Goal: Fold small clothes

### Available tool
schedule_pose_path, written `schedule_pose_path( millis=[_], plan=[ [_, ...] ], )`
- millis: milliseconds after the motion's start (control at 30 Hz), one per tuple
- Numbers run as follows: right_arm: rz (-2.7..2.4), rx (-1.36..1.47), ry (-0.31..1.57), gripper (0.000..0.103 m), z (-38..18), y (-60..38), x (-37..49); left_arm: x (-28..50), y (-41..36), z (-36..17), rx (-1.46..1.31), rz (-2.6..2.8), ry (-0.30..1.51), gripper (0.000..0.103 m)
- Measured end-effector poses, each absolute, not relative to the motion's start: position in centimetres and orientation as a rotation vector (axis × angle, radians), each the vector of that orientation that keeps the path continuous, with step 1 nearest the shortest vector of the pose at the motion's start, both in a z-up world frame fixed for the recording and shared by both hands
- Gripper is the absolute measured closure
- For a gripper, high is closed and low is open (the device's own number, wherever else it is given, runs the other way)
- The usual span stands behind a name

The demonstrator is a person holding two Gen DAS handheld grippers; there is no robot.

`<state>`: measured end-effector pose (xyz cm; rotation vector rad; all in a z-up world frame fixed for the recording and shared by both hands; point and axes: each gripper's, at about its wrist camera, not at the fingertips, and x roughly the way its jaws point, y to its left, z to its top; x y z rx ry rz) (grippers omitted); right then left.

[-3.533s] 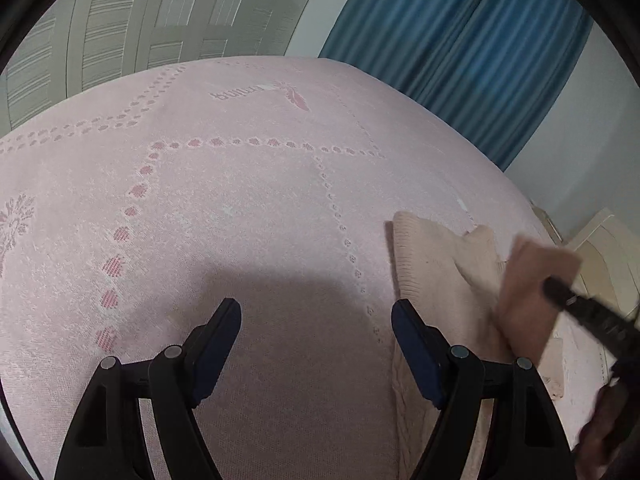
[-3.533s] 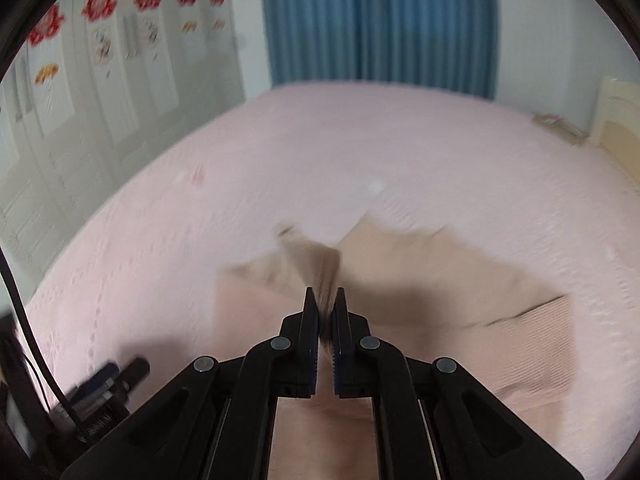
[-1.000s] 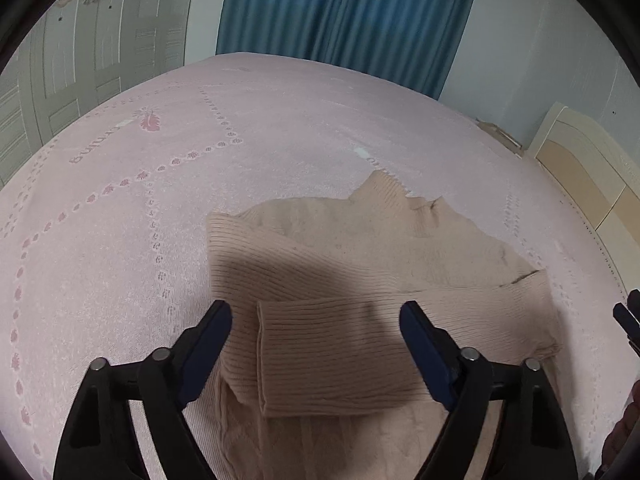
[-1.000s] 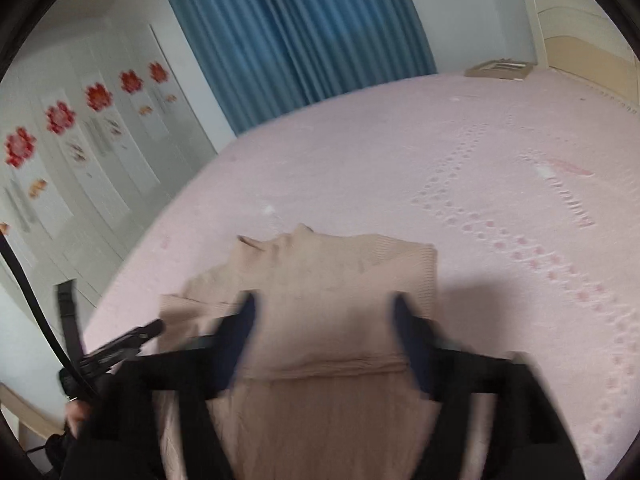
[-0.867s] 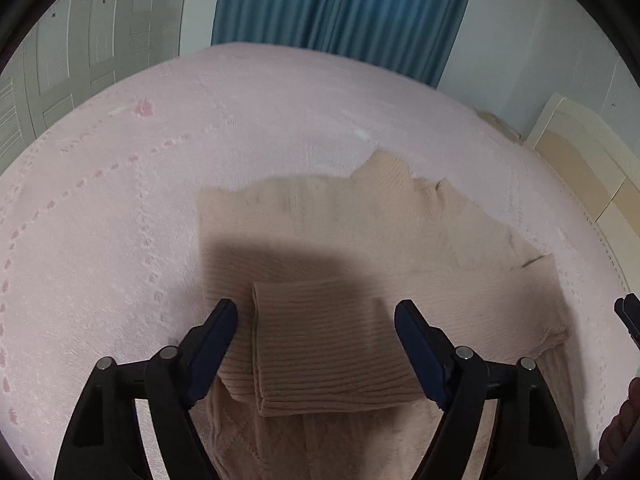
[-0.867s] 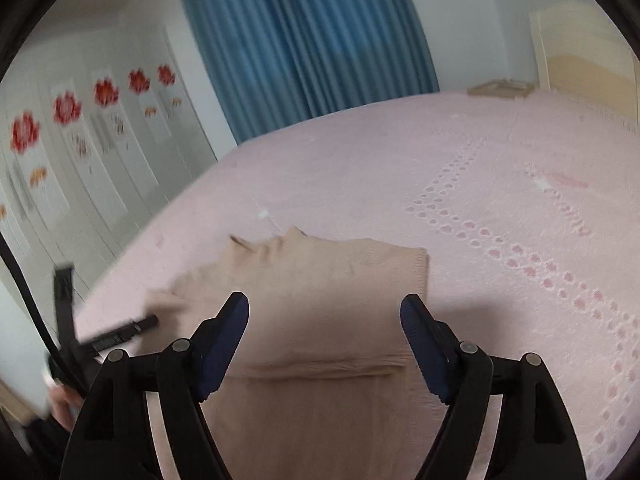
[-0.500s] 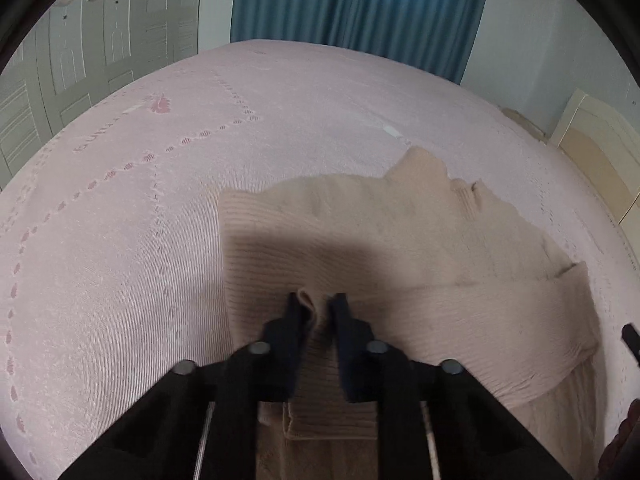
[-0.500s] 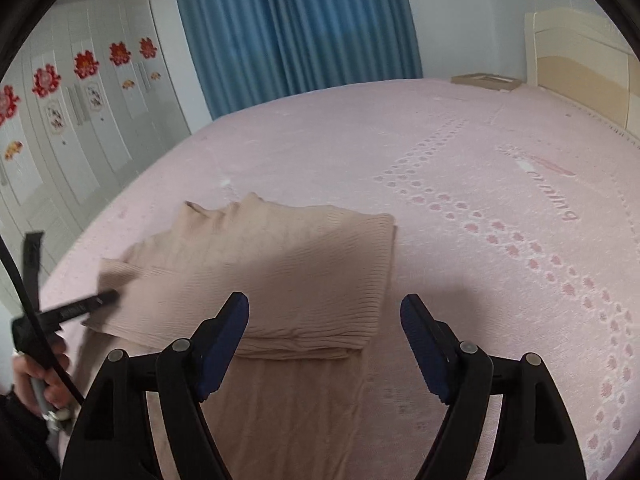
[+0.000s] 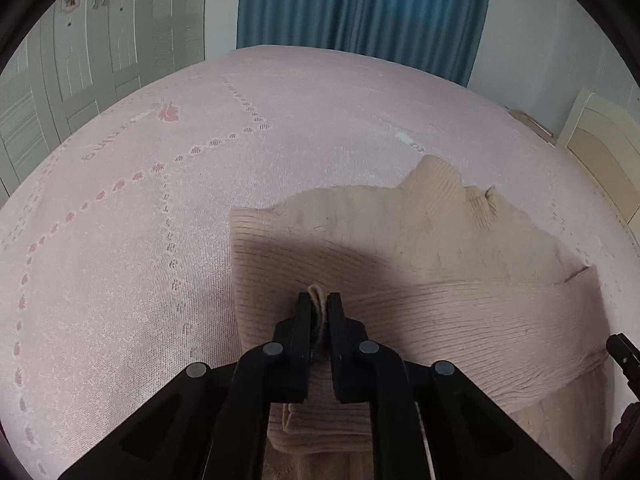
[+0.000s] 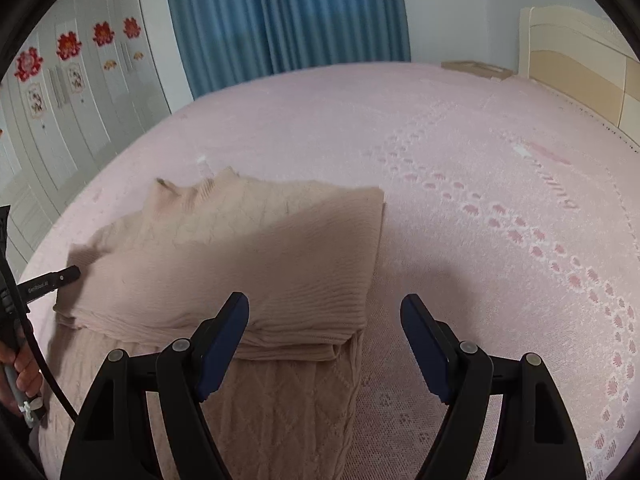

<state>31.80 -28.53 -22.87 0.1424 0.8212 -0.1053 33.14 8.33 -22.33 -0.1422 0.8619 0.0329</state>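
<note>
A beige knitted sweater [image 9: 420,248] lies on the pink bed, with both ribbed sleeves folded across its body. My left gripper [image 9: 319,304] is shut on a pinch of the ribbed sleeve fabric [image 9: 316,294] near the sweater's left side. In the right wrist view the sweater [image 10: 248,248] fills the left half, and my right gripper [image 10: 324,320] is open and empty above its right edge. The other gripper's tip [image 10: 60,280] touches the sweater's far left edge there.
The pink patterned bedspread [image 9: 160,208] stretches around the sweater on all sides. Blue curtains [image 9: 360,12] hang behind the bed. A cream headboard [image 10: 580,60] stands at one side and white wardrobe doors [image 9: 80,60] at the other.
My left gripper has closed on the folded sleeve fabric; a second ago it was open above it. My right gripper has let go of the sleeve and stays open, swung toward the sweater's right edge.
</note>
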Motion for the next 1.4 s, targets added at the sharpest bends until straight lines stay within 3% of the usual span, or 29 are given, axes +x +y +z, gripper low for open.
schedule_pose_path(
  millis=[200, 433, 933, 1000, 1200, 1333, 1400],
  plan=[
    [-0.124, 0.166, 0.898, 0.026, -24.3, -29.2, 32.9, 32.8, 8.1, -22.2, -0.159, 0.019, 0.878, 0.081],
    [-0.152, 0.121, 0.861, 0.026, -22.8, -29.5, 30.9, 31.6, 7.0, -22.0, -0.153, -0.040, 0.852, 0.037],
    [-0.114, 0.196, 0.711, 0.027, -15.1, -27.3, 18.9, 21.3, 10.2, -19.1, -0.324, -0.046, 0.779, 0.035],
    [-0.088, 0.212, 0.739, 0.039, -15.0, -27.3, 17.1, 19.5, 11.1, -19.3, -0.366, -0.037, 0.783, 0.035],
    [-0.008, 0.260, 0.734, 0.044, -15.4, -26.7, 12.0, 14.4, 11.3, -19.9, -0.364, -0.039, 0.810, 0.037],
    [0.026, 0.207, 0.822, 0.063, -17.4, -25.4, 9.9, 11.4, 11.0, -20.9, -0.354, -0.091, 0.856, 0.037],
    [0.037, 0.198, 0.857, 0.066, -18.4, -25.0, 9.3, 9.5, 10.8, -21.5, -0.342, -0.121, 0.860, 0.037]
  ],
)
